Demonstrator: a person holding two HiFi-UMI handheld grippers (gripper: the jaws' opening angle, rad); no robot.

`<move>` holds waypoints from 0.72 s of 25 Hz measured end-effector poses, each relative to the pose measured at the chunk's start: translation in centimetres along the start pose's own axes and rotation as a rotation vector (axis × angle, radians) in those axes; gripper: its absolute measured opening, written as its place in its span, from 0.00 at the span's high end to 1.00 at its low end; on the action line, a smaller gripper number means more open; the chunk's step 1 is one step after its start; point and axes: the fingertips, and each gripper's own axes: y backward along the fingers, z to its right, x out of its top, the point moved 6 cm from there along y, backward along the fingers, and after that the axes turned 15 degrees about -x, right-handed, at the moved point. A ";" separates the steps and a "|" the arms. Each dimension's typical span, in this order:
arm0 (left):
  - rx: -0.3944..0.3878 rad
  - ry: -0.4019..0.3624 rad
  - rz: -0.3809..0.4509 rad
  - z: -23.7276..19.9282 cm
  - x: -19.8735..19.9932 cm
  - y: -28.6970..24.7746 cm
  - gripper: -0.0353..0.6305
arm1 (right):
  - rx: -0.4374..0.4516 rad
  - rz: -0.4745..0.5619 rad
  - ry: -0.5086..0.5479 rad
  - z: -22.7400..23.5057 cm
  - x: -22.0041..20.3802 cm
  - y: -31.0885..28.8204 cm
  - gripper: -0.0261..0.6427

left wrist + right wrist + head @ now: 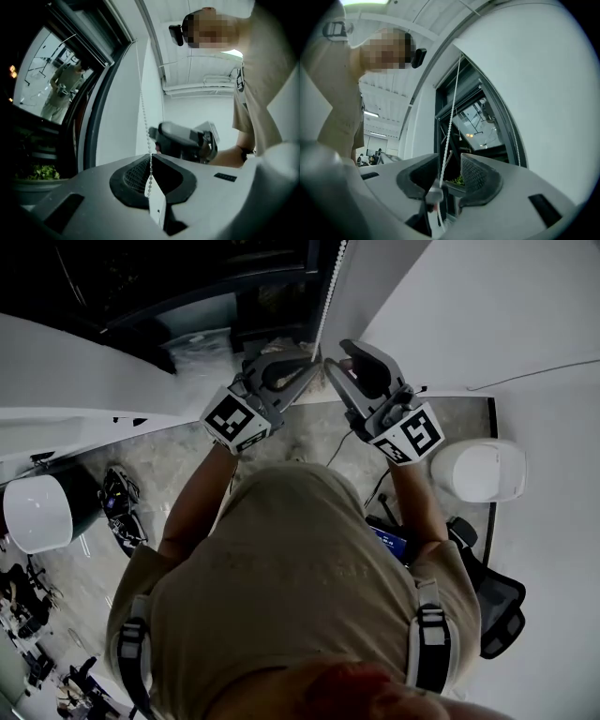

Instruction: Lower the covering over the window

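Now your left gripper point(150, 157) is clenched on the bead chain point(143, 112), which hangs vertically beside the window frame point(101, 117). Your right gripper point(449, 173) sits close alongside, jaws apart, with the chain passing loosely between them, so the pull falls to the left.

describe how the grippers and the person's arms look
Both the left gripper and right gripper are grey plastic with dark textured fingers, each with a white cube of black square markers. The person wears a beige short-sleeved shirt.
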 end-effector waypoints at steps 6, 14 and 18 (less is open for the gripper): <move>-0.036 0.041 0.037 2.9 -2.2 -0.6 0.91 | -0.016 -0.023 0.066 -2.2 0.9 -1.3 0.83; -0.071 -0.011 -0.021 3.0 -2.1 -0.3 0.91 | -0.048 -0.025 0.022 -1.7 0.4 -1.4 0.93; -0.050 -0.015 0.005 1.8 -1.1 0.9 0.73 | -0.082 -0.014 0.006 -0.8 -0.1 -1.0 0.93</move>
